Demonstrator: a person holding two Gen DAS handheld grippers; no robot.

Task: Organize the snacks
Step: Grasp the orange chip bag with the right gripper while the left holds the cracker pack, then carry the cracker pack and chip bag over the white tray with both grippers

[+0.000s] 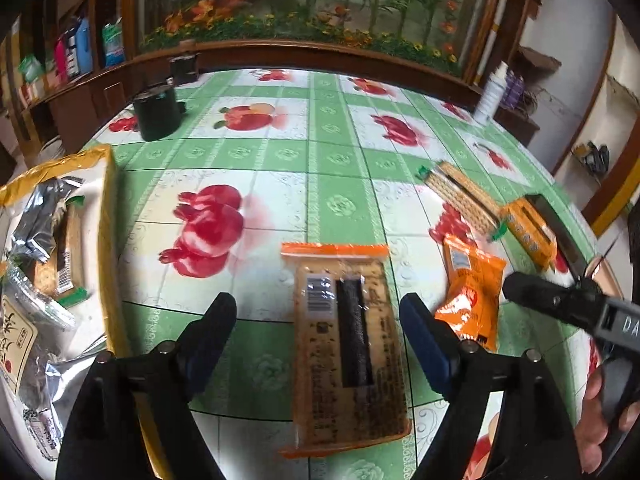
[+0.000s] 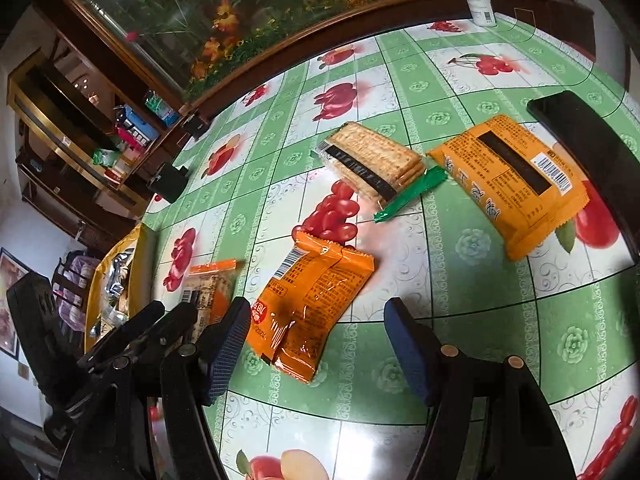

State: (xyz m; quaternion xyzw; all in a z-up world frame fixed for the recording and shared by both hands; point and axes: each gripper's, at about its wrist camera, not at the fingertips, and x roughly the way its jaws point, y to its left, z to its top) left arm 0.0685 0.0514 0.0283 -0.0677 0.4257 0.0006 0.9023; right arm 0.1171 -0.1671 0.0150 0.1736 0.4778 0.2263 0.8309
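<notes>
Left gripper [image 1: 316, 320] jaws apart around flat, glossy cracker pack [image 1: 348, 344], seemingly untouched.

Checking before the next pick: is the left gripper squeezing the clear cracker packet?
No, the left gripper stands open around the clear cracker packet.

The left gripper [image 1: 316, 344] has two black angular arms, each ending in a dark blue ribbed pad. Round silver screw heads sit on top of the arms, two to each side, just behind the pads. The right gripper [image 2: 316, 348] is built alike: black arms, dark blue pads with a fine ribbed face, and brass-coloured round screw heads behind them. In the left wrist view its black finger runs back into a grey body marked with the white letters "DA", and the person's hand [image 1: 596, 428] shows below that body.
</notes>
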